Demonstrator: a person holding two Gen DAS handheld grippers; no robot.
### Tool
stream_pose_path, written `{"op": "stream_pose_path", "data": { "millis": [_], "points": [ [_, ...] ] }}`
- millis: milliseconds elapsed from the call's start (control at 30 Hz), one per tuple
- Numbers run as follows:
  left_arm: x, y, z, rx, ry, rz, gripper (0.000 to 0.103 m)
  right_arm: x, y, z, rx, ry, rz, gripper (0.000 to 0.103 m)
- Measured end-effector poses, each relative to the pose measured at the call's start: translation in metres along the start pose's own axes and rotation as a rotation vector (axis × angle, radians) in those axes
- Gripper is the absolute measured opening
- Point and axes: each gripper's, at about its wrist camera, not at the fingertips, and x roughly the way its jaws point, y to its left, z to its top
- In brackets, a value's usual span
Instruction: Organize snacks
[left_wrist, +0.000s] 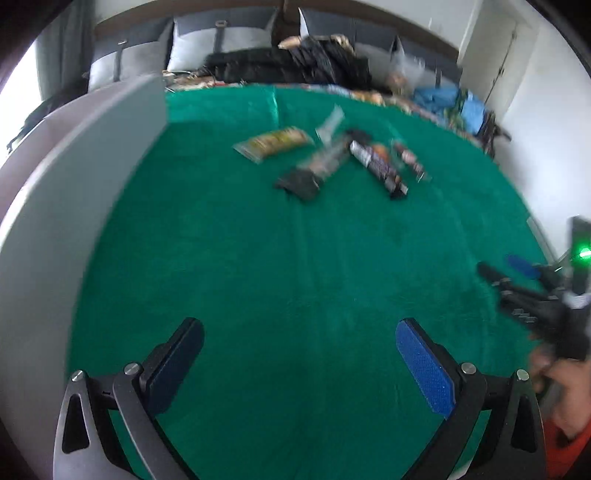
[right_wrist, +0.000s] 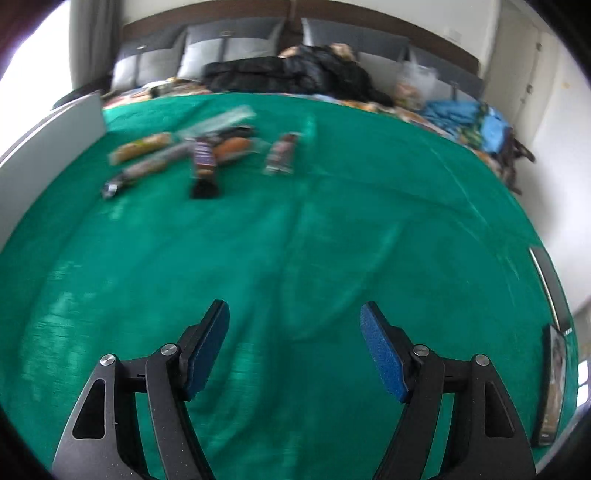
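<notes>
Several snack packets lie in a loose cluster on a green cloth at the far side. In the left wrist view I see a yellow packet, a clear-and-black packet, a dark purple bar and a thin brown stick. In the right wrist view the yellow packet, the purple bar and a brown packet show. My left gripper is open and empty, well short of the snacks. My right gripper is open and empty; it also shows in the left wrist view at the right edge.
A grey-white box wall stands along the cloth's left side, also in the right wrist view. Behind the cloth are black bags, grey cushions and blue fabric. A dark framed panel lies at the right edge.
</notes>
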Motion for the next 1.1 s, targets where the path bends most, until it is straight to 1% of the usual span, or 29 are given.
{"op": "stream_pose_path", "data": {
  "millis": [33, 67, 133, 200, 300, 400, 667, 1100],
  "points": [
    [0.011, -0.007, 0.005, 0.008, 0.002, 0.013, 0.102, 0.005, -0.009, -0.002, 0.017, 0.005, -0.007, 0.076],
    [0.017, -0.012, 0.008, 0.011, -0.004, 0.018, 0.102, 0.006, -0.010, 0.001, 0.028, 0.010, -0.009, 0.076],
    [0.030, -0.020, 0.019, 0.008, -0.011, 0.030, 0.102, 0.011, -0.015, 0.002, 0.067, 0.016, 0.022, 0.077],
    [0.042, -0.025, 0.028, -0.005, -0.010, 0.037, 0.102, 0.014, -0.017, 0.005, 0.085, 0.020, 0.027, 0.079],
    [0.058, -0.027, 0.034, -0.006, 0.000, 0.059, 0.102, 0.014, -0.019, 0.007, 0.101, 0.032, 0.041, 0.085],
    [0.074, -0.034, 0.043, 0.044, -0.005, 0.135, 0.103, 0.011, -0.020, 0.004, 0.111, 0.036, 0.042, 0.086],
    [0.087, -0.030, 0.061, 0.047, -0.047, 0.135, 0.103, 0.010, -0.016, -0.001, 0.112, 0.036, 0.038, 0.087],
    [0.087, -0.028, 0.062, 0.048, -0.047, 0.133, 0.103, 0.010, -0.016, -0.001, 0.111, 0.036, 0.038, 0.087]
  ]
}}
